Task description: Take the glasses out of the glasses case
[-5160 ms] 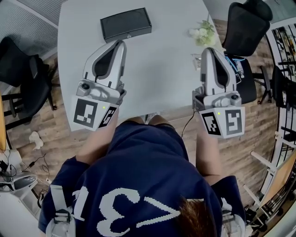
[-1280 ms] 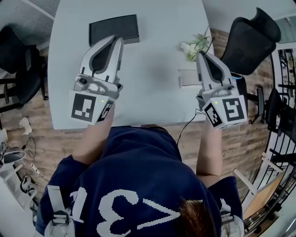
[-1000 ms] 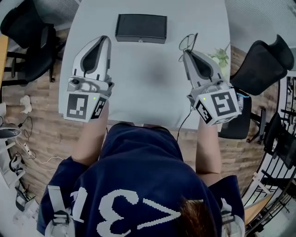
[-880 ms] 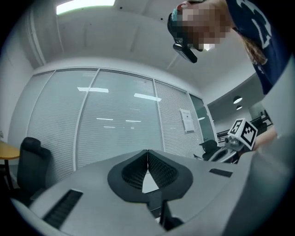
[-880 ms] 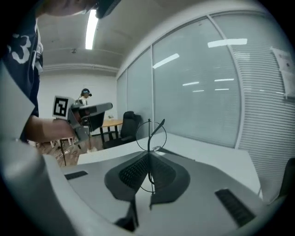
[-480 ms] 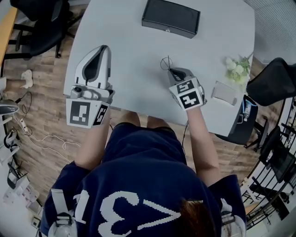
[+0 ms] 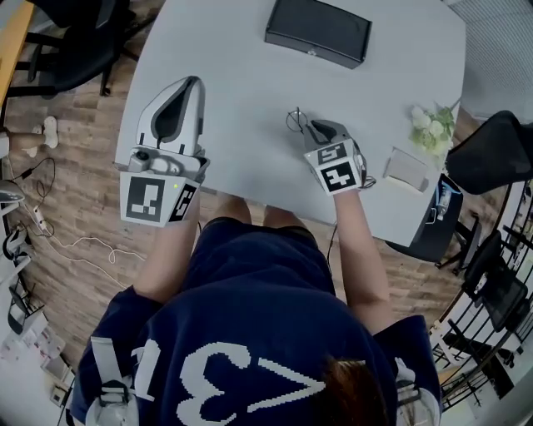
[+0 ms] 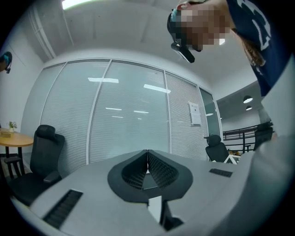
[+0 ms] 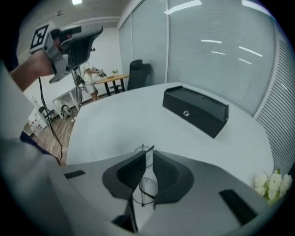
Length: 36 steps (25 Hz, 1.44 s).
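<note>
Glasses (image 9: 144,183) inside the right gripper (image 9: 147,156)

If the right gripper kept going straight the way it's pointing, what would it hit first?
Probably the bare table; the right gripper, shut on the glasses, aims left of the black case. Depth is unclear.

- I stand at a white table (image 7: 241,100) with rounded corners, set on a wood-plank floor (image 7: 75,208).
- Left of the table is a black office chair (image 7: 79,37); right of it, another black chair (image 7: 500,154).
- Loose cables (image 7: 75,244) trail over the floor left of the table.
- Beyond the table runs a glass wall with closed blinds (image 9: 221,46).
- Well apart from my table, a small round wooden table (image 8: 11,138) has a dark chair (image 8: 46,156) just beside it.
- A ceiling light (image 8: 76,3) glows overhead.
</note>
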Available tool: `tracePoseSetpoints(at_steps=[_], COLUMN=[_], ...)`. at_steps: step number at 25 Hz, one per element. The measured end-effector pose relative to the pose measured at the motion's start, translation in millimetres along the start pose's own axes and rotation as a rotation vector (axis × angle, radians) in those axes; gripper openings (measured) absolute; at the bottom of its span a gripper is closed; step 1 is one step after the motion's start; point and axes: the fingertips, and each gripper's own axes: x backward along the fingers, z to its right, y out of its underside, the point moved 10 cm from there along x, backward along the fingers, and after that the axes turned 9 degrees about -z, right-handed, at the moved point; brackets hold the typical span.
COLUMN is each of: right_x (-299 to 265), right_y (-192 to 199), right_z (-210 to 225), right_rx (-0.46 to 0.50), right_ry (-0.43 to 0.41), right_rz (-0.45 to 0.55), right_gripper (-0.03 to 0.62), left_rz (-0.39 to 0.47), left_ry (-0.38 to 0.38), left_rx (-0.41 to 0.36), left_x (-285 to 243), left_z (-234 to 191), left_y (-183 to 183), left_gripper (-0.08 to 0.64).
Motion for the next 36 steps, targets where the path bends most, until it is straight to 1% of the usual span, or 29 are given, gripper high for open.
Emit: tracePoseSetpoints(at_steps=[2, 6, 9, 11, 14, 17, 22, 36], right_x=[27.4, 99.7, 152.8, 182.2, 214.7, 233.7, 249.1, 260.9], right_y=[-14.0, -43.3, -59.6, -65.9, -69.5, -69.3, -68.5, -65.7], right_z=[13.2, 43.2, 53.1, 55.2, 56.0, 55.6, 53.4, 40.5], right_rx=[-0.045, -0.126, -0.194, -0.229, -0.255, -0.274, -0.309, -0.314], right_ry=[0.038, 0.157, 0.211, 0.234, 0.253, 0.257, 0.262, 0.289], right_rz=[0.12, 0.421, 0.635, 0.75, 0.865, 0.938, 0.992, 1.021], right_gripper=[0.049, 0.031, 0.029, 0.026, 0.026, 0.026, 0.026, 0.026], left_rz=[0.024, 0.087, 0.13, 0.151, 0.176, 0.191, 0.196, 0.209], left_ry=[0.004, 0.016, 0.028, 0.038, 0.055, 0.064, 0.07, 0.077], left_rx=[-0.008, -0.028, -0.043, -0.051, -0.062, -0.071, -0.069, -0.055], left_x=[-3.0, -11.3, -14.8, -16.8, -19.2, -19.0, -18.7, -12.7], left_z=[-1.5, -0.3, -0.8, -0.4, 2.5, 6.2, 6.7, 10.9], left_y=[-9.4, -33.6, -52.6, -64.5, -78.8, -86.4, -90.7, -91.3], left_gripper=[0.017, 0.017, 0.017, 0.017, 0.017, 0.017, 0.017, 0.017])
